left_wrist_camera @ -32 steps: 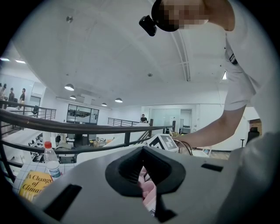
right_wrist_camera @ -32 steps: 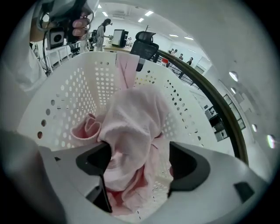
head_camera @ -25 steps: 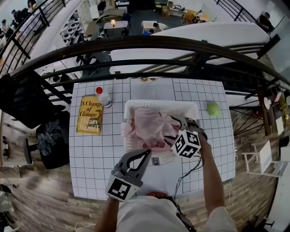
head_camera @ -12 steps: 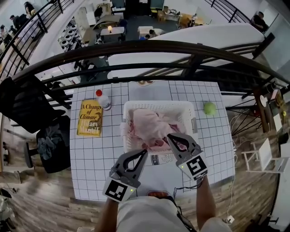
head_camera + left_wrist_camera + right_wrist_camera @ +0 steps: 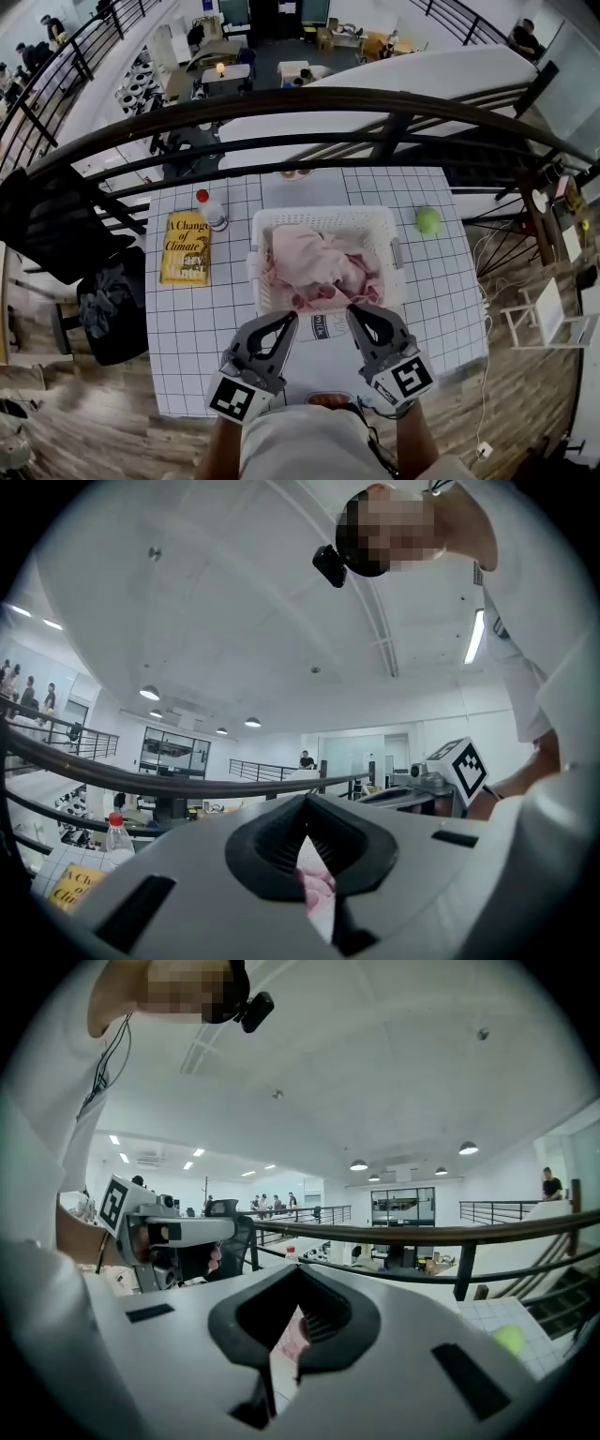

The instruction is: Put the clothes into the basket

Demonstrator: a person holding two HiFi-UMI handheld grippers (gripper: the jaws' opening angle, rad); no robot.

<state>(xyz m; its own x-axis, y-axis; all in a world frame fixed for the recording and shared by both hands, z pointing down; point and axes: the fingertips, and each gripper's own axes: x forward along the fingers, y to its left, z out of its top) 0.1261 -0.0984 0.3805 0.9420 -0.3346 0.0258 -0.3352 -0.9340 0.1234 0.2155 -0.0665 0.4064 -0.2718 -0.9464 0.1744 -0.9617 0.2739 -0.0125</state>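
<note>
Nearby, book, bottle and green ball flank the basket.

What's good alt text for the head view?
White basket of pink clothes on a gridded table; book and bottle left, green ball right. Left gripper and right gripper, both shut and empty, hover before it.

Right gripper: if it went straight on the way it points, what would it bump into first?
Probably the pink clothes in the basket. The right gripper points at them from just before the near rim. Its height is unclear, so it might catch the rim first.
</note>
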